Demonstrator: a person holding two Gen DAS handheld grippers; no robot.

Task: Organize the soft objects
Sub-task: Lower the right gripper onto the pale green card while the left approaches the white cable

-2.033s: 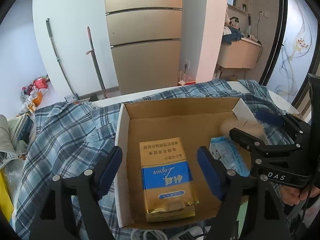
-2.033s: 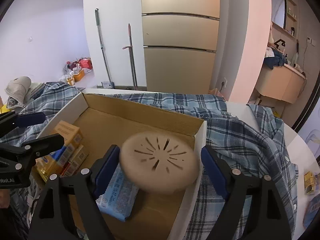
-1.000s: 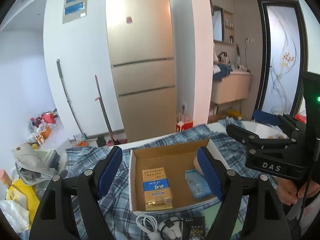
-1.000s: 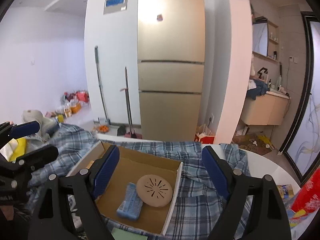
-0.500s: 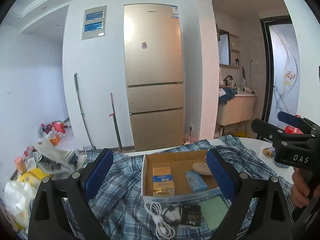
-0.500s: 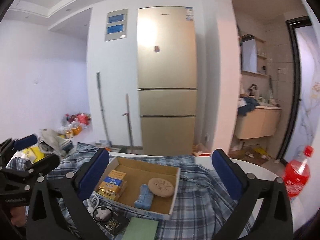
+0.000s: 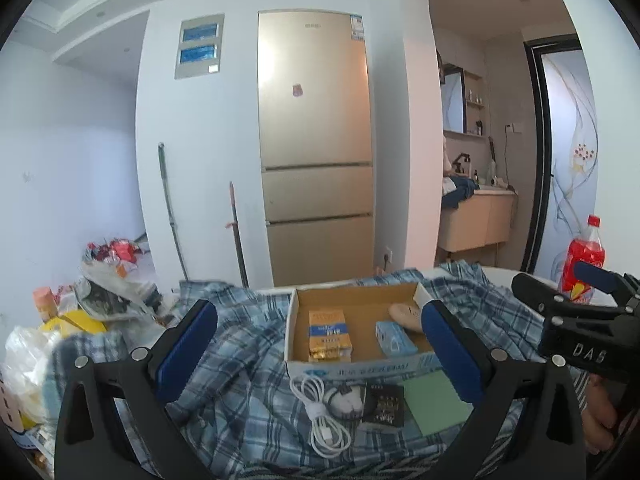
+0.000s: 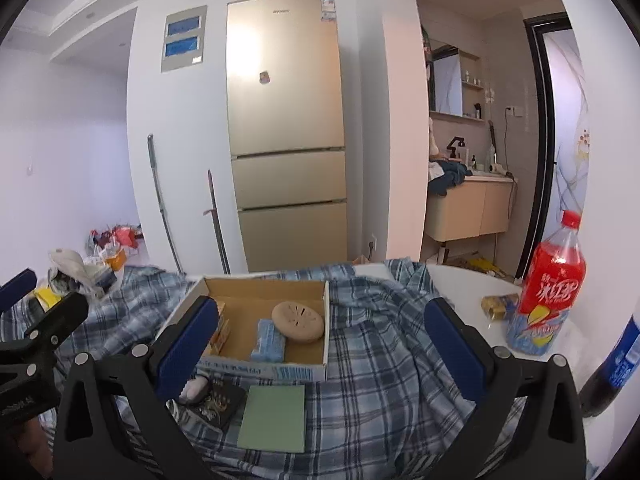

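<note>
An open cardboard box (image 7: pixel 295 322) (image 8: pixel 326 322) sits on a blue plaid cloth (image 7: pixel 248 360) (image 8: pixel 376 344). In it lie a gold and blue packet (image 7: pixel 329 334), a light blue tissue pack (image 7: pixel 392 338) (image 8: pixel 267 340) and a round beige puff with slits (image 8: pixel 298 321) (image 7: pixel 404 314). My left gripper (image 7: pixel 320 344) is open and empty, held back from the box. My right gripper (image 8: pixel 320 344) is open and empty too, also back from the box. Each gripper shows at the edge of the other's view.
In front of the box lie a white cable (image 7: pixel 320 416), a black case (image 7: pixel 382 404) and a green pad (image 8: pixel 274 416). A red soda bottle (image 8: pixel 548 284) and a dark bottle (image 8: pixel 616 364) stand on the white table at the right. Bags and clutter (image 7: pixel 92 292) lie at the left.
The right gripper let the beige puff go into the box. Both grippers then pulled back and up from the box, so it looks smaller and the items in front came into view.
</note>
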